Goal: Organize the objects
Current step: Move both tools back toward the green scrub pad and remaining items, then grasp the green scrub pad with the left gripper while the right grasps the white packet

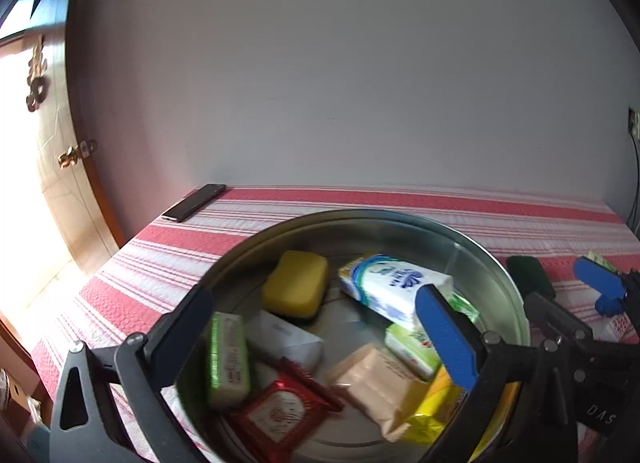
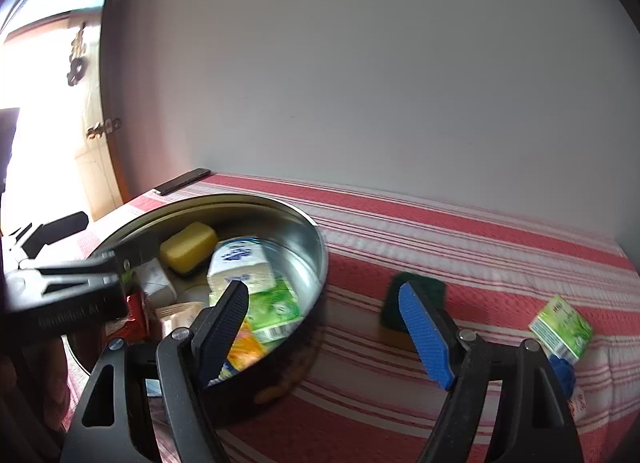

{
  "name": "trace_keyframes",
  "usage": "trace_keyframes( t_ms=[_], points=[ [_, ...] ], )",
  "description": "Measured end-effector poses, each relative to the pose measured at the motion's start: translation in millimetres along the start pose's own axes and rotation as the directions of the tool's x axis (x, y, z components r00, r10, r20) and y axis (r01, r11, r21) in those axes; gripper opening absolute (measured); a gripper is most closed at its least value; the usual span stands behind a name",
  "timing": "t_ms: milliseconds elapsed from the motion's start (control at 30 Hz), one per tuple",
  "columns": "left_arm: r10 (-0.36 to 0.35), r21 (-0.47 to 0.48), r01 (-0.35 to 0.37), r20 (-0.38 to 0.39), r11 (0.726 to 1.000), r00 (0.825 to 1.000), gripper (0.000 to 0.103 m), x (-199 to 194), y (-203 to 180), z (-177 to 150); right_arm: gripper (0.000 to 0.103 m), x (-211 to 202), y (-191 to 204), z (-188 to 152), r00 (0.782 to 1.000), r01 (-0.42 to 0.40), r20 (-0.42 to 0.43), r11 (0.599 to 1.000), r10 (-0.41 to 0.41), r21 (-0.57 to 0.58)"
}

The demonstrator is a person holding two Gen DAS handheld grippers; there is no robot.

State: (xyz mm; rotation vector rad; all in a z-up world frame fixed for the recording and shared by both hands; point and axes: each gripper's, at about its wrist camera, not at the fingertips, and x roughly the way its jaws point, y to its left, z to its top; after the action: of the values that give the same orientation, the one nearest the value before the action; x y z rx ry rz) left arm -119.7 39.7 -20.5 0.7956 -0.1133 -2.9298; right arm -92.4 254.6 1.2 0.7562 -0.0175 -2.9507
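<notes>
Looking past our left tongs (image 1: 316,327), spread wide and holding nothing, we see the round shiny metal basin (image 1: 500,283) on the red-and-white striped cloth surface (image 1: 180,251). Nearest inside lies a red crinkled sachet (image 1: 280,415), a beige soft packet (image 1: 380,383) and a green-edged tissue pack (image 1: 228,359), its long axis running away from us. Farther in sit a yellow rounded sponge (image 1: 296,285) and a white-and-blue tissue pack (image 1: 396,287), tilted. Our right tongs (image 2: 324,327) stand open, empty, beside the basin; beyond them a dark green scouring pad (image 2: 416,291) and a green carton (image 2: 562,327). A black phone (image 1: 194,202) lies at the far corner.
</notes>
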Motion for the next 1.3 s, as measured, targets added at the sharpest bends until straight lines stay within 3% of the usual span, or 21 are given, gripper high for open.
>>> trace_keyframes(
  t_ms=[233, 467, 600, 733, 933, 1100, 1300],
  points=[
    [-0.022, 0.034, 0.022, 0.005, 0.999, 1.0, 0.103, -5.5, -27.0, 2.6, 0.08, -13.5, -33.4, -9.2, 1.0, 0.025, 0.01, 0.998, -0.025, 0.052],
    [-0.105, 0.125, 0.101, 0.028, 0.987, 0.994, 0.103, -22.8, -78.4, 5.4, 0.08, -39.6, -93.1, -31.9, 0.988, 0.152, 0.007, 0.982, -0.153, 0.113],
    [-0.155, 0.199, 0.146, 0.031, 0.969, 0.987, 0.103, -24.9, -121.1, 6.5, 0.08, -51.0, -130.5, -42.6, 0.978, 0.206, -0.013, 0.957, -0.208, 0.206],
    [-0.198, 0.256, 0.196, -0.018, 0.947, 0.98, 0.103, -14.8, -163.8, 7.8, 0.08, -57.5, -153.1, -45.9, 0.959, 0.283, -0.04, 0.932, -0.282, 0.225],
    [-0.215, 0.32, 0.241, -0.114, 0.916, 0.97, 0.102, 15.3, -209.9, 5.5, 0.08, -54.5, -184.9, -52.7, 0.942, 0.331, -0.142, 0.913, -0.305, 0.238],
    [-0.228, 0.323, 0.291, -0.217, 0.901, 0.949, 0.101, 45.3, -227.4, 6.0, 0.08, -45.1, -199.8, -59.5, 0.935, 0.337, -0.211, 0.895, -0.284, 0.292],
    [-0.211, 0.322, 0.304, -0.293, 0.896, 0.933, 0.1, 71.6, -240.1, 2.2, 0.08, -47.0, -196.4, -59.4, 0.938, 0.335, -0.198, 0.895, -0.286, 0.296]
  ],
)
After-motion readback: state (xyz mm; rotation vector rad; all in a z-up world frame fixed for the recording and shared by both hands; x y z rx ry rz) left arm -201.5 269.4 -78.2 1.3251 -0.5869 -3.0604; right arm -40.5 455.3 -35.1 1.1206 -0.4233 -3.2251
